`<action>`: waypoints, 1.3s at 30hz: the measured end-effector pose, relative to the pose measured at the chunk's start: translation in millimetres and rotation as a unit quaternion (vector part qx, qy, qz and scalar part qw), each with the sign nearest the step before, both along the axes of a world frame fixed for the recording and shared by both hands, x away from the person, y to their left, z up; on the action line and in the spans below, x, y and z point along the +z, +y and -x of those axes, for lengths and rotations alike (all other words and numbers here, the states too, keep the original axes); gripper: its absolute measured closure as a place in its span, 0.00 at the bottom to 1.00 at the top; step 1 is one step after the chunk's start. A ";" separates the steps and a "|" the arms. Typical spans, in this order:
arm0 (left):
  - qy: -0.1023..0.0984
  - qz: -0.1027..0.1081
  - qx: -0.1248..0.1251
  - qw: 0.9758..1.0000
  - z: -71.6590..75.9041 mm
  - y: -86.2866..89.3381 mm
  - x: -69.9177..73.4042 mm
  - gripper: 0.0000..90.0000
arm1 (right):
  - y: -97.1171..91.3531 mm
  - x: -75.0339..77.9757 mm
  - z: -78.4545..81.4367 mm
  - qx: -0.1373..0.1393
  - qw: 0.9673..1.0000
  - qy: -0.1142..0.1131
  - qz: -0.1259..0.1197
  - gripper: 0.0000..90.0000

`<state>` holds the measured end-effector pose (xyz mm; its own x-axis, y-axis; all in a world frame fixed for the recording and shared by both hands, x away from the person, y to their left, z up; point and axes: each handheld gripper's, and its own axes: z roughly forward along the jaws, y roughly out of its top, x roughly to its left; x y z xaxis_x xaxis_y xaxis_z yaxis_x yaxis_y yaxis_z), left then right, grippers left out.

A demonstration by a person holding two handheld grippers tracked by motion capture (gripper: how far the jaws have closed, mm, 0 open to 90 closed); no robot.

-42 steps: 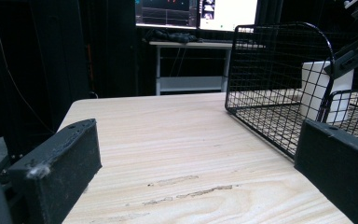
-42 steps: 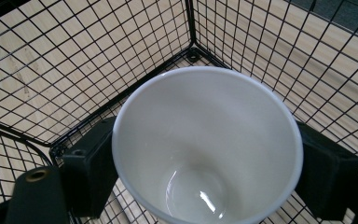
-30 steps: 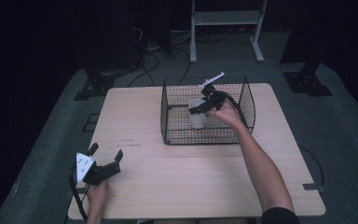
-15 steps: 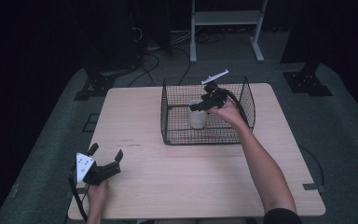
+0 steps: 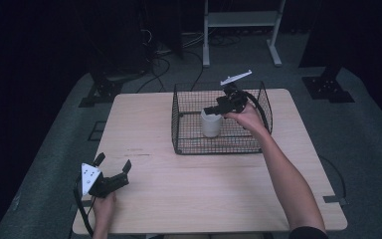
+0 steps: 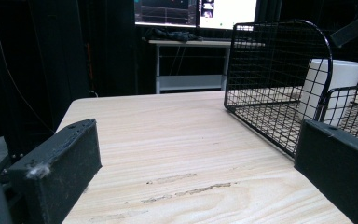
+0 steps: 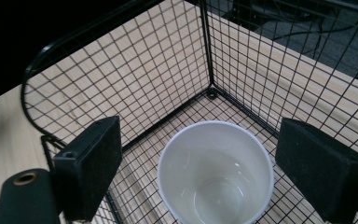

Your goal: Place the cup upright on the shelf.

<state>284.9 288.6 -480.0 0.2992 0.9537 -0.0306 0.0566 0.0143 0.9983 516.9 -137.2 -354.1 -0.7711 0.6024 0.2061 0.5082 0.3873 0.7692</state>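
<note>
A single white cup (image 5: 211, 123) is seen standing upright, mouth up, on the floor of the one wire basket (image 5: 189, 142), its long axis vertical. It lies directly below and between the jaws of the right gripper (image 7: 198, 175), which are spread wider than the rim and hold nothing (no contact is visible). The left gripper (image 5: 113, 172), likewise wide open and empty, is held well apart at the table's (image 5: 204, 189) near left corner, so the right hand is judged far nearer.
</note>
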 end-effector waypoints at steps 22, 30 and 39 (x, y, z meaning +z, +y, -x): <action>-0.001 0.001 0.000 1.000 0.0 -0.3 0.0 0.00 | -3.3 7.2 24.9 0.023 1.000 -0.004 -0.007 0.16; 0.000 0.000 0.000 1.000 0.0 -0.4 0.0 0.00 | -8.9 8.3 33.1 0.029 1.000 -0.005 -0.011 0.16; 0.000 -0.002 0.000 1.000 -0.2 -0.6 0.0 0.00 | -15.9 8.6 41.9 0.032 0.999 -0.008 -0.011 0.16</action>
